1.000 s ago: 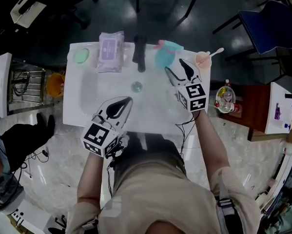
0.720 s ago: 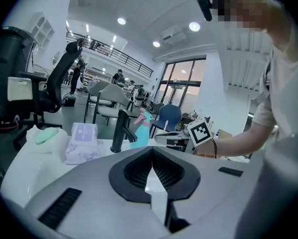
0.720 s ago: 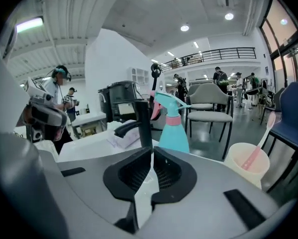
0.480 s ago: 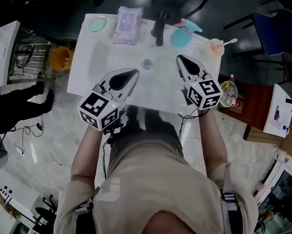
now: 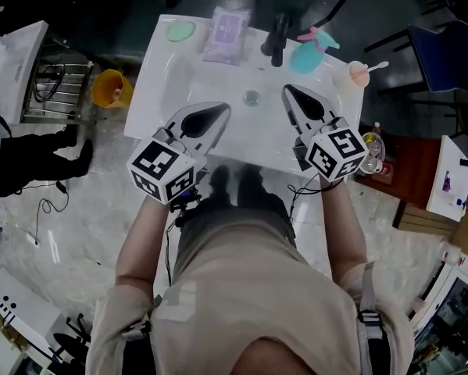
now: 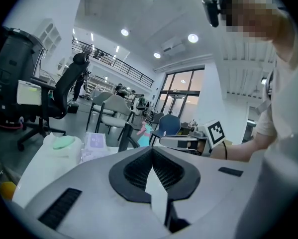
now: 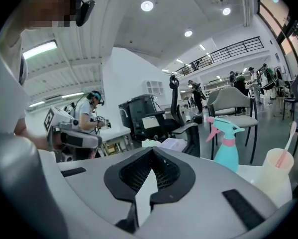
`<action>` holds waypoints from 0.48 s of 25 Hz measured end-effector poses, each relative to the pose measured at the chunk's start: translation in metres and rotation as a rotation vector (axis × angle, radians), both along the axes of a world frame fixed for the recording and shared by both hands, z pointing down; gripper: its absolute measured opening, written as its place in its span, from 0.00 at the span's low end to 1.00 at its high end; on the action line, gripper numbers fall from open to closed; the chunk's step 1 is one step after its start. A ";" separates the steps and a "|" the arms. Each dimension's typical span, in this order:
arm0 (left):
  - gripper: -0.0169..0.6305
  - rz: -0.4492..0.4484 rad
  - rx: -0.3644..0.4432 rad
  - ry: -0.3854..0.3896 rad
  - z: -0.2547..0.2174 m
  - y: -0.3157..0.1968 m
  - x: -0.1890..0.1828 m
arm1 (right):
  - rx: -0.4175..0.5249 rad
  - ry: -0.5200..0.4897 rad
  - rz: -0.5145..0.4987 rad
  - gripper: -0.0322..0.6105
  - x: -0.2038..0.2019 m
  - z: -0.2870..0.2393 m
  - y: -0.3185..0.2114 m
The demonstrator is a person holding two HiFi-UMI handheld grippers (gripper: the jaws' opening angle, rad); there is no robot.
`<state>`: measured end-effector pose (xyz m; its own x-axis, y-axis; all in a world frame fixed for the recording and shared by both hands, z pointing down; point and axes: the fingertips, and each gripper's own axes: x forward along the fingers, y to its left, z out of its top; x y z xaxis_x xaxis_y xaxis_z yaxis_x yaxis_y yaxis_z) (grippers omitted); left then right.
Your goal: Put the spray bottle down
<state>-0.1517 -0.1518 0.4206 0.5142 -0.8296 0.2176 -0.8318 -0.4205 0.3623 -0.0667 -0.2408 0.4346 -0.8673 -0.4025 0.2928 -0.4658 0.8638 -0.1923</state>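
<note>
The spray bottle (image 5: 310,53) is standing upright on the back edge of the white sink (image 5: 151,92), just to the right of the black tap (image 5: 278,39). Nothing is holding it. Its long side is pointing straight up, and its pink trigger is sitting at the top.

The right gripper (image 5: 290,92) is hanging in front of the tap, on the person's side, apart from the bottle. Its jaws are pressing together with nothing between them. The left gripper (image 5: 220,111) is hanging in front of the tap too, but off to the left. Its jaws are also pressing together and are empty.

So the right gripper is the nearer one. The bottle is waiting ahead of it and a little to the right. I think the putting down is already done, so neither hand is needing to grab anything.

The bottle is looking like smooth blue-green plastic, fat at the bottom and thin at the neck. The sink is shining hard and white. A pale cup (image 5: 356,73) with a stick in it is standing farther right of the tap, past the bottle. A soft purple packet (image 5: 226,31) is lying just left of the tap. The grippers are showing gray shells and black ribbed pads.
</note>
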 end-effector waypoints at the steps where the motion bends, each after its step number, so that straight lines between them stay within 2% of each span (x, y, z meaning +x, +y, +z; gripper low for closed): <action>1: 0.04 0.002 0.008 0.005 -0.002 0.002 -0.001 | 0.000 -0.006 -0.012 0.08 -0.004 -0.003 0.007; 6: 0.04 0.021 0.034 0.024 -0.010 0.020 0.001 | 0.002 -0.028 -0.072 0.08 -0.017 -0.016 0.046; 12: 0.04 0.066 0.071 0.039 -0.020 0.038 0.011 | 0.036 -0.040 -0.061 0.08 -0.011 -0.031 0.077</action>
